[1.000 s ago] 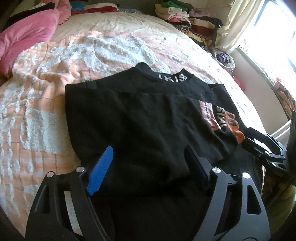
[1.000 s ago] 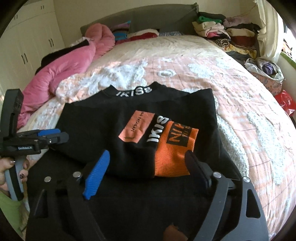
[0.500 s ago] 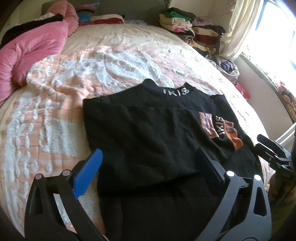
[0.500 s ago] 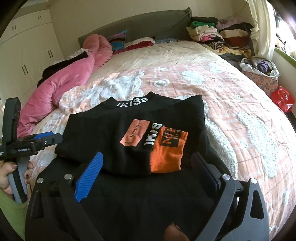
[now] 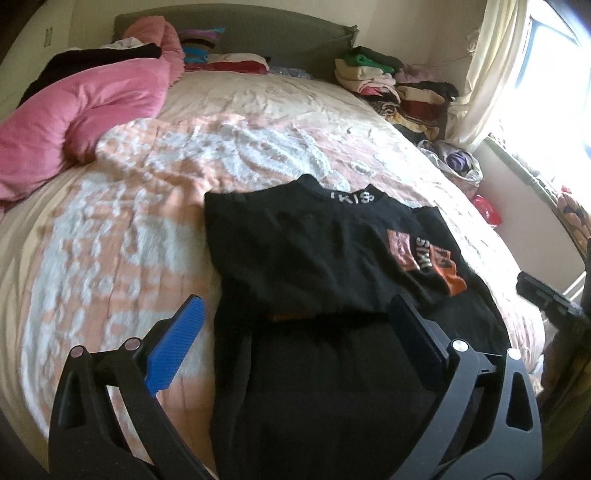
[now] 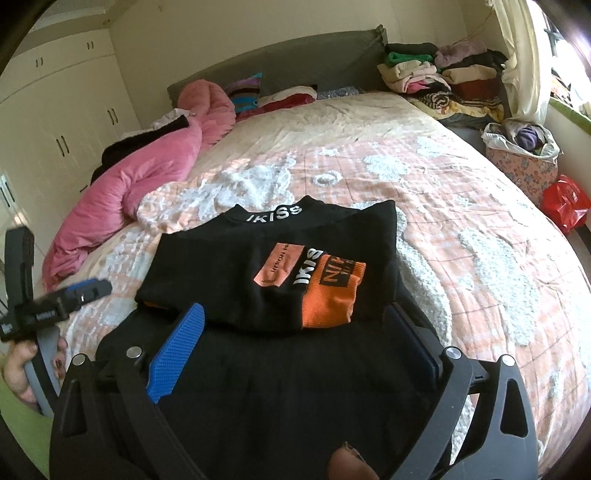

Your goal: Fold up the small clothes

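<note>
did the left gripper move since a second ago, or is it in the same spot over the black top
Yes. The left gripper has pulled back toward the near edge of the bed: the black top now sits farther off, with more headboard showing.

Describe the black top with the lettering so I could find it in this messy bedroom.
On the big bed with the peach-and-white quilt, look at the near end. The black top lies flat there, apart from the clothes stacked by the headboard. White collar lettering and an orange cuff folded across its front mark it out.

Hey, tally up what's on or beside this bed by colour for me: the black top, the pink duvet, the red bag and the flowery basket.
Black: 1, the black top
Pink: 1, the pink duvet
Red: 1, the red bag
Floral: 1, the flowery basket
Total: 4
</note>
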The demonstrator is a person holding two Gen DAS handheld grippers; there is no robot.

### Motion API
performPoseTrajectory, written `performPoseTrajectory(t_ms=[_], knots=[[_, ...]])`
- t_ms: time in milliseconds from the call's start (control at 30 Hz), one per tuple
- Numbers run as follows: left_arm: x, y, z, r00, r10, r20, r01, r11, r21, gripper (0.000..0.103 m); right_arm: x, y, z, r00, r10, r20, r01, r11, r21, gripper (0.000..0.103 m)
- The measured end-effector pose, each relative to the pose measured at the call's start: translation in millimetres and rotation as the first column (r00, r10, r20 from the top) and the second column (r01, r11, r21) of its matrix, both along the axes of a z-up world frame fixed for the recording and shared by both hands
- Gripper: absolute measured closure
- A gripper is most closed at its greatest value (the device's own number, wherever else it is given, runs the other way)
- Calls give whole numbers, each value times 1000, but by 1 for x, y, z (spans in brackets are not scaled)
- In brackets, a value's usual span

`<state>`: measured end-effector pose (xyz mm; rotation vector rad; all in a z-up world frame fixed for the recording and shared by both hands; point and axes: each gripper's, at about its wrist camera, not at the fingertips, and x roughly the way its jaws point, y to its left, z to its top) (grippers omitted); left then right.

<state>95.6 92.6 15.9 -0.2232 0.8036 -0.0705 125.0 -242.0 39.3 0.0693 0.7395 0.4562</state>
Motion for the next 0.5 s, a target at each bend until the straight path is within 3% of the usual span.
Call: performPoseTrajectory(t_ms=[500], knots=[[-60,11,10,1000,23,5,-24,999,22,9,-39,-26,10,1000,11,13,-11,1000,3,5]])
